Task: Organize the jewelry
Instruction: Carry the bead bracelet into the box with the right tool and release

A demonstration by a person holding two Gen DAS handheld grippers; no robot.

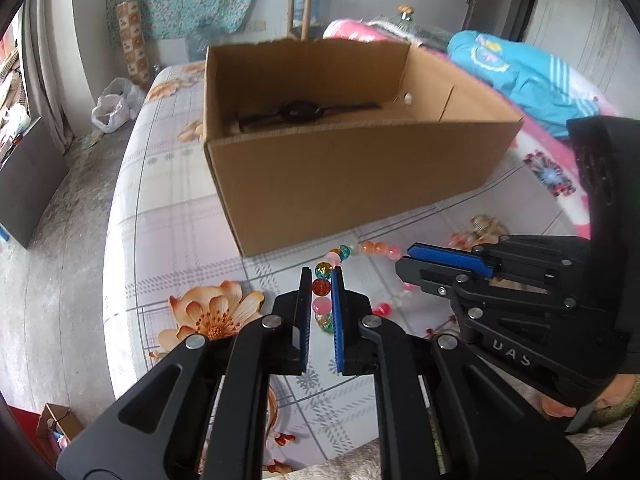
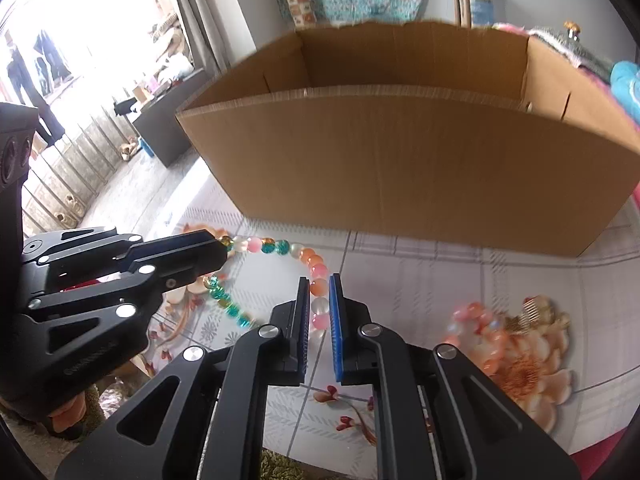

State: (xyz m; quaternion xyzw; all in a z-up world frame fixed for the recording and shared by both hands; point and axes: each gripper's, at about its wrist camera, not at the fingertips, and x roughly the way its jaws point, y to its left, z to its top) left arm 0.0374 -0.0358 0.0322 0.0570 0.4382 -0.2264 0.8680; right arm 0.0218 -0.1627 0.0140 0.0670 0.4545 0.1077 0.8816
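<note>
A long strand of round glass beads (image 1: 322, 286) in pink, orange, teal and frosted white is pinched at two places, its slack drooping over the flowered bed sheet (image 1: 172, 216). The left tool (image 1: 321, 276) is closed on a speckled orange bead; the right tool (image 2: 319, 282) is clamped on pale orange and frosted beads. The strand runs roughly from nine to three o'clock between them. The open brown cardboard box (image 1: 352, 168) stands at twelve o'clock, just beyond both tools, about equally near each. A dark watch-like object (image 1: 298, 111) lies inside. A second cluster of pink-orange beads (image 2: 478, 322) rests at three o'clock on the sheet.
</note>
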